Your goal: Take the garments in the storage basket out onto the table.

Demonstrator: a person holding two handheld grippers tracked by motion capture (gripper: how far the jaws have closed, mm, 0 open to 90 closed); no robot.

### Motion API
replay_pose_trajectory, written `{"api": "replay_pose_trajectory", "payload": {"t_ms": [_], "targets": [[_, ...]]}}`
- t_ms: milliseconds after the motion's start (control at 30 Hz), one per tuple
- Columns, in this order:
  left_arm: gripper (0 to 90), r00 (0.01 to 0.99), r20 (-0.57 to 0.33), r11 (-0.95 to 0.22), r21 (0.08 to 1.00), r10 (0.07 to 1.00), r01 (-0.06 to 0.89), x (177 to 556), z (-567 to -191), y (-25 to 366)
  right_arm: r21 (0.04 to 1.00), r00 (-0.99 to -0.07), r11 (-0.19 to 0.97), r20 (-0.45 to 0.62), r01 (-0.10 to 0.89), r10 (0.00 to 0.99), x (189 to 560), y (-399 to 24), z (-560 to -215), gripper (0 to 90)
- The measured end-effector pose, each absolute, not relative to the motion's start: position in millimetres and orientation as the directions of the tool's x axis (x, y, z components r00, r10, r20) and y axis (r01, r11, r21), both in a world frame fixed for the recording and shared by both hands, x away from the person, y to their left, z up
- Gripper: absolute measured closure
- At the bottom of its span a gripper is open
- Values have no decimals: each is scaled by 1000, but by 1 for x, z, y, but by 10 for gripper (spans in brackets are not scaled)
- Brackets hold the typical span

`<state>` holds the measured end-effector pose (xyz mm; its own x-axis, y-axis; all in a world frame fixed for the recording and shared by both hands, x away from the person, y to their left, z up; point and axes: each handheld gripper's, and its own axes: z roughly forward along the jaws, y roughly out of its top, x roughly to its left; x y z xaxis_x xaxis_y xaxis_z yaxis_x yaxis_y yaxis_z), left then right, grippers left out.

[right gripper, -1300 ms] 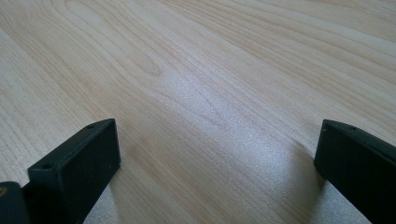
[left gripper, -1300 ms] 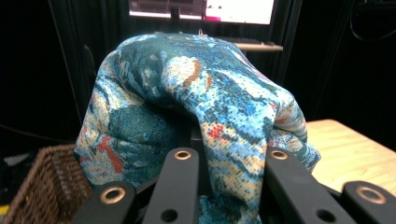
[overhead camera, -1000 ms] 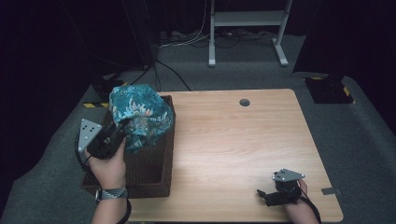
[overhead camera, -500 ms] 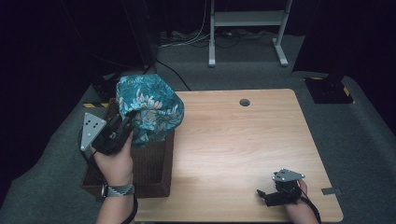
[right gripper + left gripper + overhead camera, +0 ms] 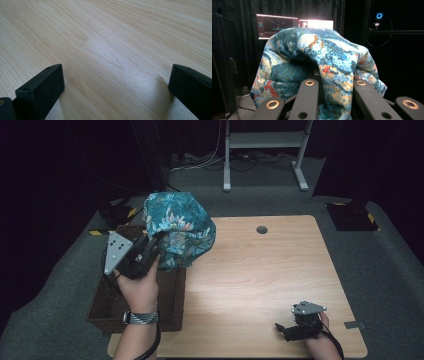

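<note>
Since a moment ago, my left gripper [image 5: 150,251] has climbed and swung toward the table, carrying the teal floral cloth [image 5: 179,227] up clear of the wicker basket [image 5: 172,302]. Its jaws are pinching a fold of that cloth between them; in the left gripper view the fabric [image 5: 322,65] drapes over both jaws and bulges above them. The cloth hangs in the air over the basket's far corner and the left edge of the wooden table [image 5: 260,275]. My right gripper [image 5: 281,328] has stayed put, resting low at the table's near right corner, jaws spread wide with only bare wood between them.
</note>
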<state>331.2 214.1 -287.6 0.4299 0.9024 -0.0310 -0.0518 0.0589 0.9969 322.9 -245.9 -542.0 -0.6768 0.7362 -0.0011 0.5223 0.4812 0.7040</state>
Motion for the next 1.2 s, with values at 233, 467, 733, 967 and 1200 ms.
{"api": "replay_pose_trajectory", "payload": {"t_ms": [233, 467, 733, 967, 1200], "targets": [[817, 466, -26, 55, 997, 884, -49, 339, -287, 191, 704, -677, 482, -1, 522, 736, 323, -246, -542, 5], [817, 503, -17, 42, 998, 864, -40, 347, -289, 165, 704, -679, 482, -1, 521, 735, 323, -246, -542, 5], [817, 544, -14, 33, 999, 839, -25, 355, -294, 136, 704, -679, 483, -1, 521, 734, 323, -246, -542, 5], [816, 574, -18, 30, 1000, 818, -10, 362, -298, 115, 703, -680, 483, 0, 521, 734, 323, -246, -542, 5], [816, 597, -14, 20, 1000, 802, -4, 366, -303, 96, 704, -681, 484, 1, 521, 732, 323, -246, -542, 5]]}}
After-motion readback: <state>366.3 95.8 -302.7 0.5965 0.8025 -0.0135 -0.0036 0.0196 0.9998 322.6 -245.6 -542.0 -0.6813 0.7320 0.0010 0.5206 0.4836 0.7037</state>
